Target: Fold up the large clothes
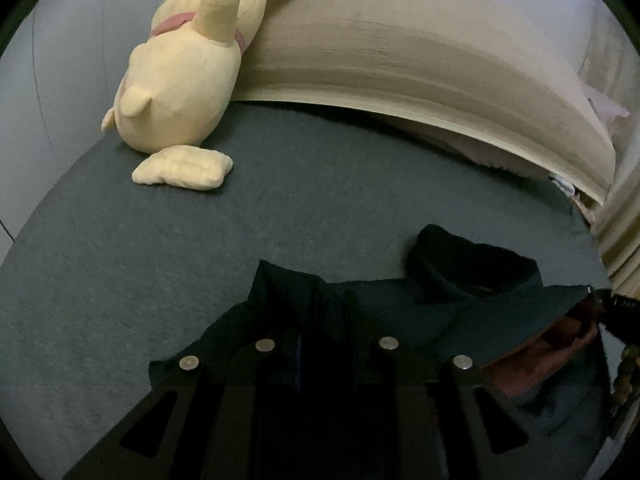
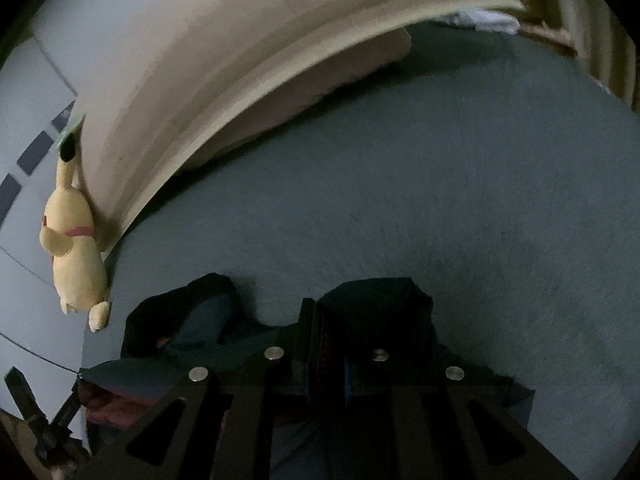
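A dark navy garment point(image 1: 400, 312) with a black collar point(image 1: 472, 264) and a dark red lining point(image 1: 536, 356) lies on the grey-blue bed sheet point(image 1: 200, 272). My left gripper point(image 1: 324, 344) is shut on a bunched fold of the garment at its left shoulder. In the right wrist view my right gripper point(image 2: 326, 356) is shut on another bunched part of the garment point(image 2: 376, 308), with the collar point(image 2: 180, 312) to its left. Both hold the cloth just above the sheet.
A yellow plush toy point(image 1: 180, 76) lies at the far left of the bed against the beige headboard point(image 1: 420, 60); it also shows in the right wrist view point(image 2: 76, 256). A pale pillow point(image 2: 320, 80) sits under the headboard edge. The bed's edge point(image 2: 86, 360) runs at the left.
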